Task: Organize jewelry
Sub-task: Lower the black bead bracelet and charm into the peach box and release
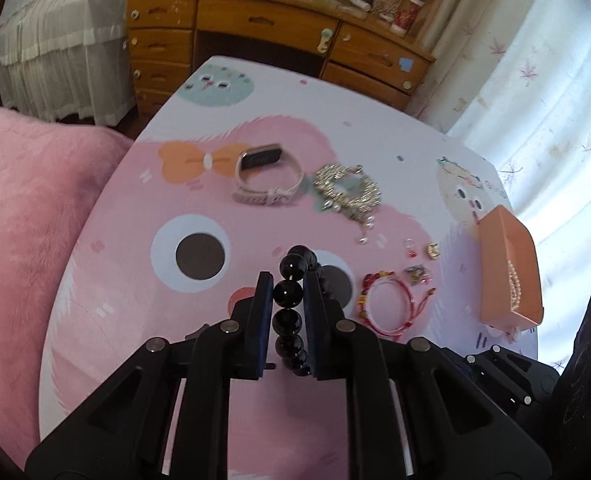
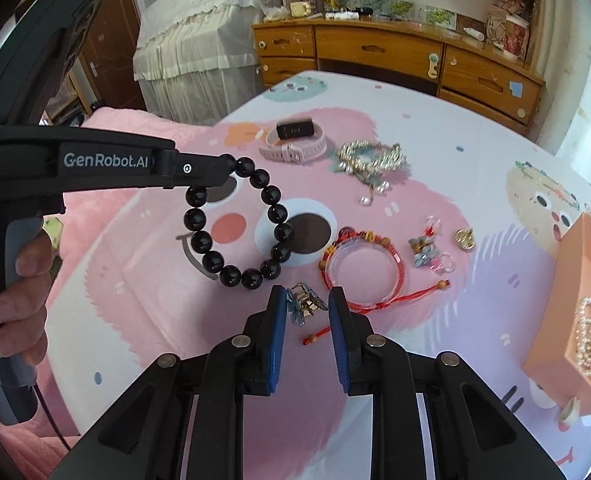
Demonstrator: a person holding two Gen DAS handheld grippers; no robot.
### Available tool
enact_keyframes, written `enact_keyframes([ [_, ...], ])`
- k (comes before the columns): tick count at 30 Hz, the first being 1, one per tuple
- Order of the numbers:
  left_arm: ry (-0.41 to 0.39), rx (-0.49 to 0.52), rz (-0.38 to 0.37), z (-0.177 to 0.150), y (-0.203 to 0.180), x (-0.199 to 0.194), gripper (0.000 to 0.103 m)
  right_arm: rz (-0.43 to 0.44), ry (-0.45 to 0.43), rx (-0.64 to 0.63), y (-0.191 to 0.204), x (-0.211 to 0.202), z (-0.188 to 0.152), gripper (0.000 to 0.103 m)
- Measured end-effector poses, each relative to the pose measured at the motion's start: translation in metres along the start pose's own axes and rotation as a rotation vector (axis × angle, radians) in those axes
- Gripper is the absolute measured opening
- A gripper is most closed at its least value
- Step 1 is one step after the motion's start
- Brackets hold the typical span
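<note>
Black glossy beads: one black bead bracelet (image 1: 292,304), clamped between the closed fingers of the left gripper (image 1: 289,280), which holds it by the upper part of the loop. In the right wrist view the same black bead bracelet (image 2: 237,222) hangs free as an open ring above the pink cartoon tablecloth (image 2: 135,280), up and to the left of the orange box (image 2: 571,304).

Right gripper (image 2: 308,294): fingers apart, gripping nothing; one small blue-and-gold hair clip (image 2: 303,304) lies on the cloth between its tips.

Other items, placed relative to the orange box:
- One pearl bracelet (image 2: 589,336), inside the box.
- One red cord bracelet (image 2: 361,268), well to the box's left, just right of the hair clip.
- One cluster of small charms and rings (image 2: 431,254), between the red cord bracelet and the box; count unclear.
- One gold round piece (image 2: 465,239), just left of the box's far end.
- One gold crown-like ornament with pearls (image 2: 371,160), far-left of the box.
- One pink-strapped smartwatch (image 2: 295,138), beyond and left of that ornament.
</note>
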State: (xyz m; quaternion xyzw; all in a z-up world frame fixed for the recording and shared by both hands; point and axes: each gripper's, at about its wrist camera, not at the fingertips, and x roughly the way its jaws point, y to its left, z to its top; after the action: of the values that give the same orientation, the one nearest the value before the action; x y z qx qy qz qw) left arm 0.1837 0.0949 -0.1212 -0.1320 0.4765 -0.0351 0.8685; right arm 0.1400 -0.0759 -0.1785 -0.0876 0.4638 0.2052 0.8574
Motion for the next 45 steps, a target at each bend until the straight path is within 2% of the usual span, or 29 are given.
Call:
enact_keyframes([
  [4, -0.035, 0.026, -0.031, 0.004, -0.02, -0.022, 0.012, 0.018, -0.027, 0.006, -0.01, -0.023, 0.003, 0.021],
  [12, -0.134, 0.046, -0.074, 0.015, -0.062, -0.068, 0.012, -0.005, -0.099, 0.016, -0.043, -0.078, 0.009, 0.021],
  [18, -0.238, 0.084, -0.176, 0.027, -0.103, -0.099, 0.012, -0.047, -0.137, 0.036, -0.073, -0.116, 0.006, 0.021],
  [23, -0.27, 0.151, -0.248, 0.035, -0.147, -0.106, 0.012, -0.087, -0.176, 0.092, -0.106, -0.146, -0.003, 0.021],
  [30, -0.238, 0.201, -0.355, 0.041, -0.214, -0.091, 0.012, -0.156, -0.244, 0.239, -0.159, -0.182, -0.031, 0.021],
  [34, -0.194, 0.223, -0.413, 0.036, -0.255, -0.071, 0.012, -0.192, -0.246, 0.31, -0.19, -0.195, -0.051, 0.021],
  [40, -0.116, 0.28, -0.453, 0.026, -0.308, -0.031, 0.012, -0.237, -0.206, 0.389, -0.229, -0.197, -0.082, 0.022],
  [45, -0.063, 0.288, -0.458, 0.019, -0.328, 0.0, 0.012, -0.256, -0.189, 0.429, -0.255, -0.197, -0.102, 0.022],
])
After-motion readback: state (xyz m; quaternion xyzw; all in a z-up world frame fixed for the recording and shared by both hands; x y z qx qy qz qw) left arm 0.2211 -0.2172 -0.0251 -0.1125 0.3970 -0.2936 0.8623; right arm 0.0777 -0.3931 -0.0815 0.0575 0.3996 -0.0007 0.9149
